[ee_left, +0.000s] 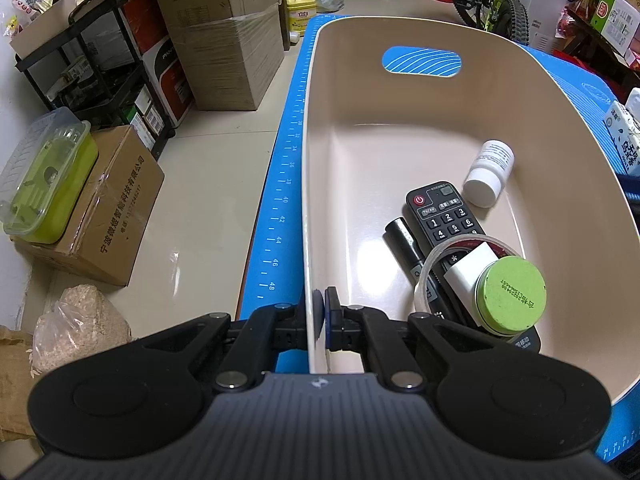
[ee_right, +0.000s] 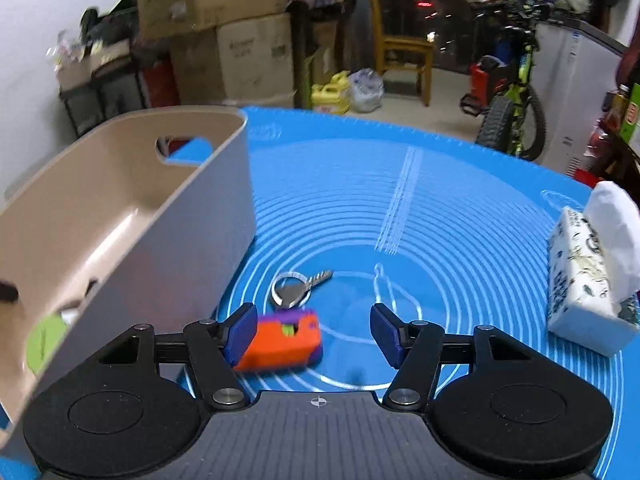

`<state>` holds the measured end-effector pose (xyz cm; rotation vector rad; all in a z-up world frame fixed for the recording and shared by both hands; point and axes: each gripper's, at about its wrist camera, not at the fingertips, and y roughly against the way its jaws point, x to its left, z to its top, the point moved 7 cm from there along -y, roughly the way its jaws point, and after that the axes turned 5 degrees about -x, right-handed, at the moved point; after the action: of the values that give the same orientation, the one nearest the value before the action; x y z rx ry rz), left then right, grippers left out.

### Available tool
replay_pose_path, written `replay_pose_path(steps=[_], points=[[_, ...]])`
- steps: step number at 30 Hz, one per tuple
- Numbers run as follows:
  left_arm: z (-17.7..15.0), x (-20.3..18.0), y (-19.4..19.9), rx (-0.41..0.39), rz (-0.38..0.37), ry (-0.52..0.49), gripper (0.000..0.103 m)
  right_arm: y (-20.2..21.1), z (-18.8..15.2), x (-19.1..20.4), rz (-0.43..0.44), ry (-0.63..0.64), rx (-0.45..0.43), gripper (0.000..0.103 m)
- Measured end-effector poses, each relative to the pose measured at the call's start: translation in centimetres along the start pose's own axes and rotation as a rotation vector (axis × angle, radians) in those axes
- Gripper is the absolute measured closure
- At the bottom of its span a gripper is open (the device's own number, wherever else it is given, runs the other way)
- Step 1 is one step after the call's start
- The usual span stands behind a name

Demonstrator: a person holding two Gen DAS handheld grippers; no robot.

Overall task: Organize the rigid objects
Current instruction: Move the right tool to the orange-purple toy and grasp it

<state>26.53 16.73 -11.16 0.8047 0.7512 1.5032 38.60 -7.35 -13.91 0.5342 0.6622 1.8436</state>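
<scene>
A beige bin [ee_left: 400, 92] stands on the blue mat [ee_left: 276, 208]. My left gripper [ee_left: 324, 316] is shut on the bin's near left rim. Inside lie a black remote [ee_left: 444, 220], a white pill bottle [ee_left: 488, 178], a black cylinder [ee_left: 404, 242], a clear tape ring [ee_left: 430, 264], a white block [ee_left: 472, 272] and a green-lidded jar [ee_left: 510, 294]. In the right wrist view my right gripper [ee_right: 314, 334] is open just above the mat. An orange and purple toy [ee_right: 284, 340] lies by its left fingertip. A key on a ring [ee_right: 294, 288] lies just beyond. The bin [ee_right: 132, 208] is to the left.
A tissue pack [ee_right: 588, 280] sits at the mat's right edge, and a carton [ee_left: 624, 140] shows at the right in the left wrist view. Off the table's left are cardboard boxes [ee_left: 224, 40], a black rack [ee_left: 100, 76] and a green container [ee_left: 48, 176]. A bicycle [ee_right: 512, 92] stands behind.
</scene>
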Motion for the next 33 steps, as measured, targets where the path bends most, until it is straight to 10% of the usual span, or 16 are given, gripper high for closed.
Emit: replay_pose_path(steps=[33], points=[[0.1, -0.1, 0.0, -0.001, 0.004, -0.007, 0.096, -3.3, -4.0, 2.4, 0.110, 0.169, -0.030, 0.012]])
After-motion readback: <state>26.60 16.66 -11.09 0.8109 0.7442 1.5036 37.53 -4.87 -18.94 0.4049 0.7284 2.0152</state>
